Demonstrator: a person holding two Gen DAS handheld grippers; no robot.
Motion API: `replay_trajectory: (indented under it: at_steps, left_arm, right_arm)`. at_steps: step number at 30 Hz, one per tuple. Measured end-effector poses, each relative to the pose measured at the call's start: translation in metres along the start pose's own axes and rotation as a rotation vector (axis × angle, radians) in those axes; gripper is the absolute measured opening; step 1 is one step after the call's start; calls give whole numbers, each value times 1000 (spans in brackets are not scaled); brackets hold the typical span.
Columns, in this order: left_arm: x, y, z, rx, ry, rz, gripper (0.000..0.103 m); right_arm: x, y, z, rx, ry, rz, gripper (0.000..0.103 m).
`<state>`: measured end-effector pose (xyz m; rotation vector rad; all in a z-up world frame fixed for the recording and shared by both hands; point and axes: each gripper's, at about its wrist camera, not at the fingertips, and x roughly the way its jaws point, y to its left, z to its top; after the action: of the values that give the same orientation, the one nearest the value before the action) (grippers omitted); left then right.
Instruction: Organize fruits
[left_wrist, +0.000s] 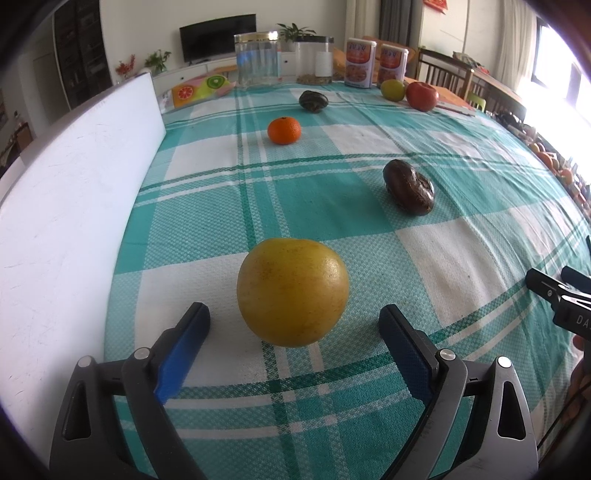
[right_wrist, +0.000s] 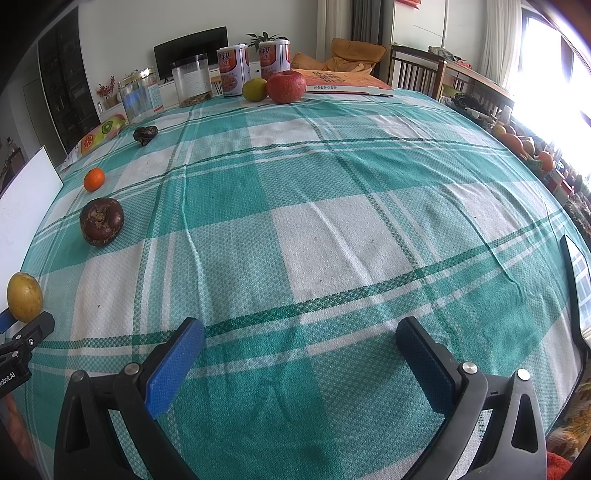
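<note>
Straddling round yellow fruit (left_wrist: 293, 291), left gripper (left_wrist: 294, 325) wide, untouching; right gripper (right_wrist: 300, 339) wide, empty.

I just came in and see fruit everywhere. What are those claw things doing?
A person is tidying fruit on the checked tablecloth with two grippers. The left gripper is open around the big yellow fruit, not squeezing it yet. The right gripper is open over bare cloth, holding nothing. A small orange, two dark fruits, a red apple and a green fruit still wait.
</note>
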<state>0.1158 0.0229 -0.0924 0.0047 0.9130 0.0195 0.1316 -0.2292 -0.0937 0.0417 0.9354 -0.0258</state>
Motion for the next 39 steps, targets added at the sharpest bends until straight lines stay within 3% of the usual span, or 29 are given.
replay_trajectory:
  at_steps: [33, 39]
  left_arm:
    - [0, 0, 0, 0, 0, 1, 95]
    - [0, 0, 0, 0, 1, 2, 95]
  right_arm:
    - [0, 0, 0, -2, 3, 1, 103]
    - [7, -22, 25, 46, 19, 89, 103]
